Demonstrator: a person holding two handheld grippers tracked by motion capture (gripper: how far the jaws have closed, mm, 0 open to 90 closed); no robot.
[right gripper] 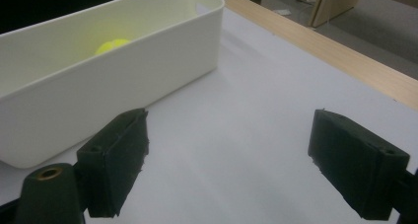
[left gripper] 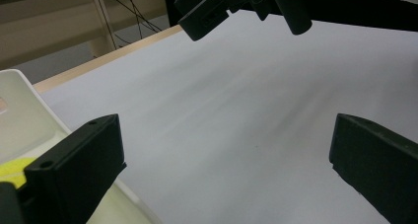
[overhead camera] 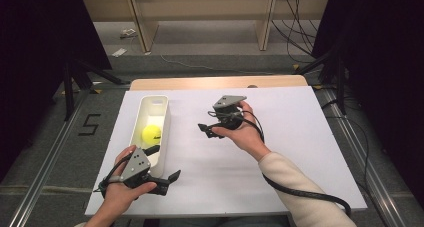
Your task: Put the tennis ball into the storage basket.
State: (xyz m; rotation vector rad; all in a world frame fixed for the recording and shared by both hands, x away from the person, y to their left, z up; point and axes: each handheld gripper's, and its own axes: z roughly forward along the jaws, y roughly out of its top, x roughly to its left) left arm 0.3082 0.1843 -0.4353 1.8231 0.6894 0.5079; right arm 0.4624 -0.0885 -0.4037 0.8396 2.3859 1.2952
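ball lies in bin, 9 o'clock on tabletop | our left gripper released, straddling bin's near wall | right gripper released, empty | risk: left jaw catches wall, tipping bin

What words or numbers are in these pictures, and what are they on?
"5": a big black number marked on the grey floor left of the table.
The tennis ball in the white bin has a dark mark, too small and blurred to read.
Nothing readable on the left claw or the right claw.
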